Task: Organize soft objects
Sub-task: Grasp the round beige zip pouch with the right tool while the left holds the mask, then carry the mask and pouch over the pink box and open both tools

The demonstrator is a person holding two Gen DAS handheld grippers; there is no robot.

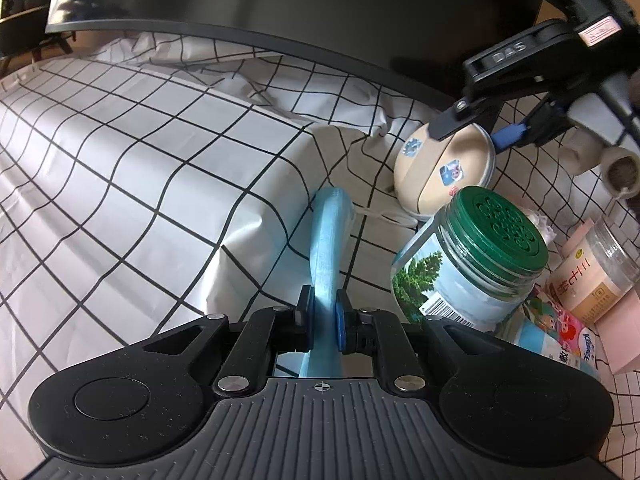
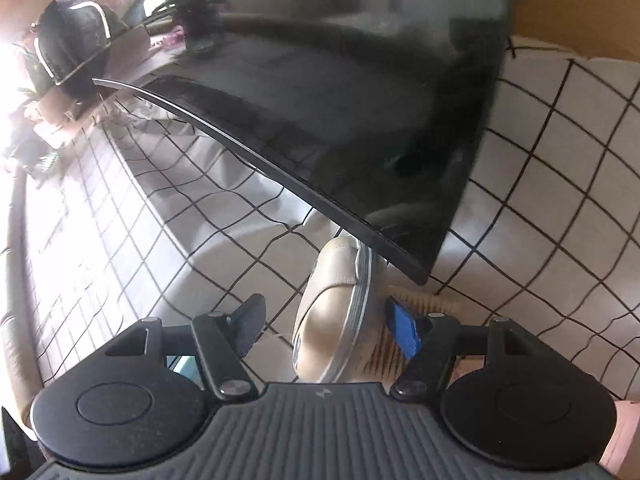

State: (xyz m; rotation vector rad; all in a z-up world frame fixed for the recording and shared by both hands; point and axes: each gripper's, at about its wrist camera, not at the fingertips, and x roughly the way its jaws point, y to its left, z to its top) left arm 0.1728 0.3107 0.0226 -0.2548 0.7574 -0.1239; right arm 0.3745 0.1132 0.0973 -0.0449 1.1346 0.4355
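Two grippers at work. Left gripper (image 1: 322, 312) is clamped on a blue folded cloth (image 1: 326, 240) at lower centre. Right gripper (image 2: 328, 328) stands spread around a beige round pouch (image 2: 332, 312), pads not touching it. Judgement: centre the pouch between the pads, close gently. Green-lidded jar (image 1: 476, 256) sits just beside, right.

Tablecloth (image 1: 140, 168): matt creased cloth. Monitor (image 1: 280, 0): glossy black screen. Jar (image 1: 472, 264): clear plastic, green ribbed lid. Blue mask (image 1: 326, 248): soft matt fabric.
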